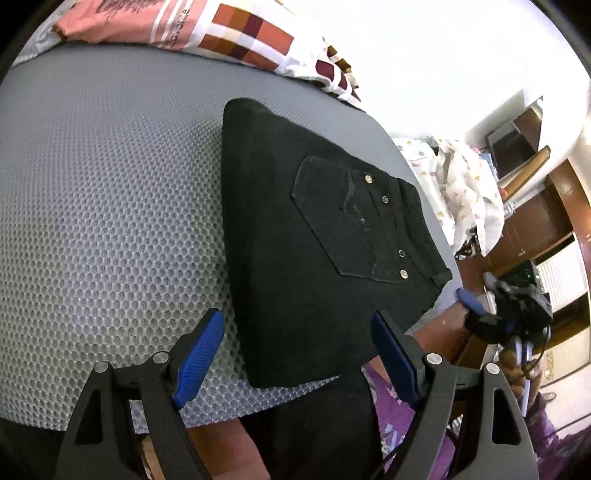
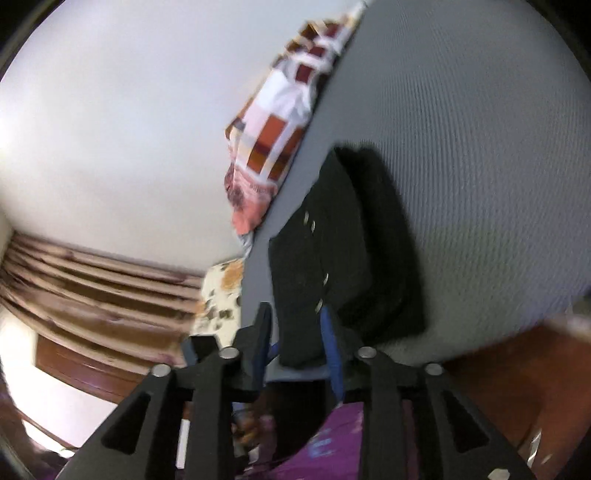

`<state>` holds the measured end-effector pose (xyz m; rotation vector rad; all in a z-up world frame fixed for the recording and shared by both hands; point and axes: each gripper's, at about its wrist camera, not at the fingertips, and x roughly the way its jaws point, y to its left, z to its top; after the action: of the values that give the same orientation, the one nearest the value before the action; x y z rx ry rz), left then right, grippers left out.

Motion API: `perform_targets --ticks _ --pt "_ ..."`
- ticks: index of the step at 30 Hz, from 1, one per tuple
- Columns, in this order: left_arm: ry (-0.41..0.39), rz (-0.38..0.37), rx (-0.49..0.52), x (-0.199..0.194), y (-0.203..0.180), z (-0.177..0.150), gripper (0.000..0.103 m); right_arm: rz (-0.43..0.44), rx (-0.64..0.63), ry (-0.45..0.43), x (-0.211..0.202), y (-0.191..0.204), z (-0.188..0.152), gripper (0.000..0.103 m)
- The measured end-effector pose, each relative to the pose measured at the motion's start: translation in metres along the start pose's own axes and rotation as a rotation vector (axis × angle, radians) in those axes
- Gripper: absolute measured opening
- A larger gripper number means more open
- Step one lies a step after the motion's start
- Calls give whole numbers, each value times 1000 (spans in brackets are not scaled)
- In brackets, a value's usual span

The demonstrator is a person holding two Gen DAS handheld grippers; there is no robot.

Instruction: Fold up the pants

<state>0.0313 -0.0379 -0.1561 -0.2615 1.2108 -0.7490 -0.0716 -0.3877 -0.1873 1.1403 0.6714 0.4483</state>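
Black pants (image 1: pixel 314 229) lie folded into a compact stack on the grey mesh mattress (image 1: pixel 110 203), back pocket and rivets facing up. My left gripper (image 1: pixel 297 325) is open and wide over the stack's near edge, its blue pads (image 1: pixel 199 354) not pressing the cloth. My right gripper (image 1: pixel 469 299) sits just off the mattress edge by the waistband corner, held by a hand. In the right wrist view the right gripper (image 2: pixel 295 328) is partly open. The pants (image 2: pixel 332 240) show in the gap, with no pad pressing on them.
A checked red, white and pink quilt (image 1: pixel 229 33) lies along the far side of the mattress. A white dotted cloth heap (image 1: pixel 465 184) and brown wooden furniture (image 1: pixel 546 206) stand beyond the right edge. The person's purple clothing (image 1: pixel 391 406) is close below the grippers.
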Motion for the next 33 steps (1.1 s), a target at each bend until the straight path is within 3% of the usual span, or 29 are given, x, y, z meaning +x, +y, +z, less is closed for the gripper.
perform_targets --ticks 3,7,10,13,17,18,19,25,28,30,33 --pt "4 4 12 1 -3 1 81 -112 11 0 12 -7 2 36" --pt "11 3 10 3 -4 3 81 -61 77 -19 16 -15 5 36" --pt "8 -3 9 7 -5 5 81 -111 15 -21 18 -2 6 37" --pt "11 1 13 10 -6 4 81 -123 18 -38 25 0 11 46" --pt "16 4 10 14 -6 5 82 -128 24 -38 39 0 12 50" --pt "16 9 10 15 -6 5 81 -148 -3 -36 41 4 11 38" --pt "14 14 10 15 -5 6 81 -161 -23 -22 43 8 10 15" --pt "-48 8 15 0 -3 16 81 -43 -2 -39 14 26 0 14" --pt "-23 11 1 6 1 16 81 -120 94 -8 20 -13 -8 14" --pt "-8 19 2 11 2 15 81 -49 215 -4 26 -47 -14 11" --pt "10 30 9 18 2 12 81 -41 182 -2 28 -42 -8 12"
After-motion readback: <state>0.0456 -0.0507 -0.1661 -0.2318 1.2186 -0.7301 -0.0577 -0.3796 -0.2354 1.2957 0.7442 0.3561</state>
